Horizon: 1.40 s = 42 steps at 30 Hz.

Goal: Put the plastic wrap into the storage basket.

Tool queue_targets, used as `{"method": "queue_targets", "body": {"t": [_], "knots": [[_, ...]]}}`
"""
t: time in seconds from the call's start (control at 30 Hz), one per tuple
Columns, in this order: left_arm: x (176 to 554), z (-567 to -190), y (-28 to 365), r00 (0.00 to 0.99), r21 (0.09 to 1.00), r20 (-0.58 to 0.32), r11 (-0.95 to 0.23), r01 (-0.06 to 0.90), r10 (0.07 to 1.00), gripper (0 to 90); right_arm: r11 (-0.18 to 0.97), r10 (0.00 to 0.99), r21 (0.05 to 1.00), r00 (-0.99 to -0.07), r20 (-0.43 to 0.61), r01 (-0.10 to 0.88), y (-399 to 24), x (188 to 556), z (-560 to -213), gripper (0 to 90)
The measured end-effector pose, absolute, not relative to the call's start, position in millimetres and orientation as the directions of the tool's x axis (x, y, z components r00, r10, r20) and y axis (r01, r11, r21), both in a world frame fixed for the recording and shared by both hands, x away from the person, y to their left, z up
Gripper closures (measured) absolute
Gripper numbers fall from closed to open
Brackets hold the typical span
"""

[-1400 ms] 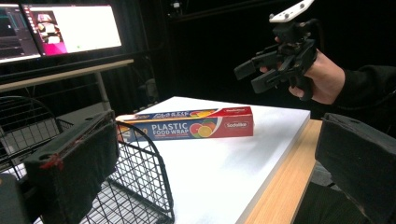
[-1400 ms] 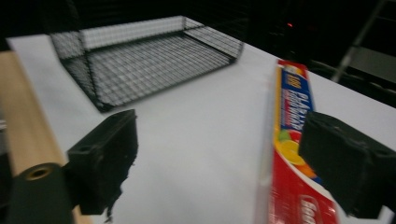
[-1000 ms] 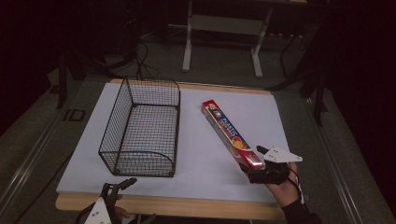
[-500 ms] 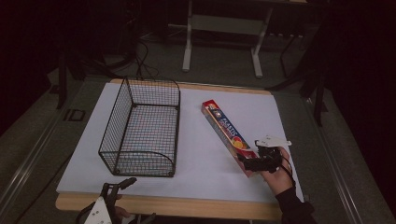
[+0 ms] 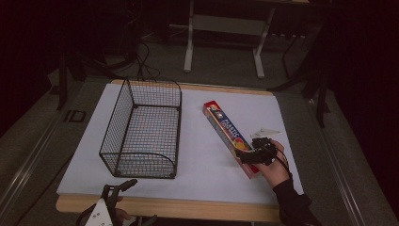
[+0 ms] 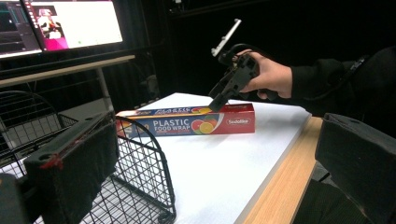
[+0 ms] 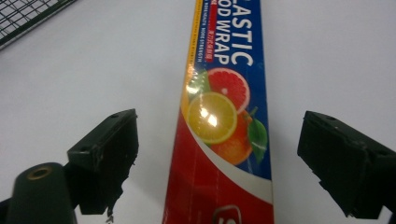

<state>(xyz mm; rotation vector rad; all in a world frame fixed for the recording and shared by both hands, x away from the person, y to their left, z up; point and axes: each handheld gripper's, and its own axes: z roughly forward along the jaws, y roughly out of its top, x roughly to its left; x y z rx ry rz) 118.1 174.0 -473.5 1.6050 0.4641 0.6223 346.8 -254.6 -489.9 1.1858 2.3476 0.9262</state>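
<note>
Your right gripper had slid inward from the table's right side since the earlier frames, ending over the near end of the plastic wrap box. Its jaws had just been closing slightly, yet in the right gripper view both black pads stood clear of the box, 1 on each side, with white table showing in both gaps. So the tool was open and straddling, not gripping.

Nearest you, the left gripper rested at the front table edge, its jaws spread with nothing between them. In its own view the wire basket sat just ahead, and beyond it your right hand tilted its gripper down onto the box.

Judging from this, the step in hand was the grasp of the box. The next move called for lowering a little and closing squarely across its narrow width.

Farther out, the box lay flat and diagonal on the white sheet, its far end pointing toward the back of the table. The wire basket stood well apart on the left, empty. Bare sheet lay between the 2, giving open room to carry the box across. The box's near end sat close to the front right edge, so a sideways nudge could have pushed it off.
</note>
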Motion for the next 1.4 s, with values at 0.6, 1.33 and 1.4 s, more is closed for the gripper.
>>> {"method": "queue_targets", "body": {"t": [0.6,1.33,1.4], "knots": [[118,-474,174,0.776,0.99,0.127,-0.132,-0.057,0.618,0.2,0.473,0.83,0.5,-0.557,0.022,0.725,-229,391,-488,15.9],[119,-474,175,0.78,0.99,0.123,-0.13,-0.054,0.613,0.2,0.488,0.858,0.242,-0.512,0.041,0.838,-198,444,-496,32.8],[119,-474,175,0.781,0.99,0.123,-0.131,-0.054,0.613,0.2,0.494,0.858,0.222,-0.512,0.029,0.841,-195,447,-496,33.5]]}}
